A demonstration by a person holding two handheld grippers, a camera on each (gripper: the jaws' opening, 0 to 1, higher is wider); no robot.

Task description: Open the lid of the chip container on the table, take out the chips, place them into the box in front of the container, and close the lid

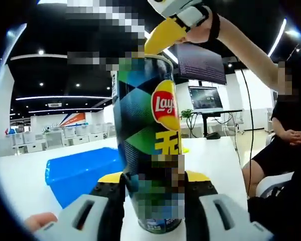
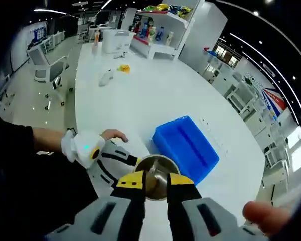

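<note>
We thought the tall dark green and blue chip can (image 1: pixel 148 145) could tip or spill on the white table (image 2: pixel 155 90), because the right gripper (image 2: pixel 155 182) pushed down into its open shiny mouth from above. Our left gripper (image 1: pixel 153 188) squeezed the can's lower part between its jaws. The right jaws were almost closed; we could not tell if they held chips, and the blue plastic box (image 2: pixel 188 148) sat just beside the can.

White table (image 2: pixel 155 95) carries chip container (image 1: pixel 148 125) and blue box (image 2: pixel 186 148).

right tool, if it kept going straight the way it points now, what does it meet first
The open top of the chip can, right below the right tool. Its jaws already sit nearly shut at the rim; depth inside is unclear.
</note>
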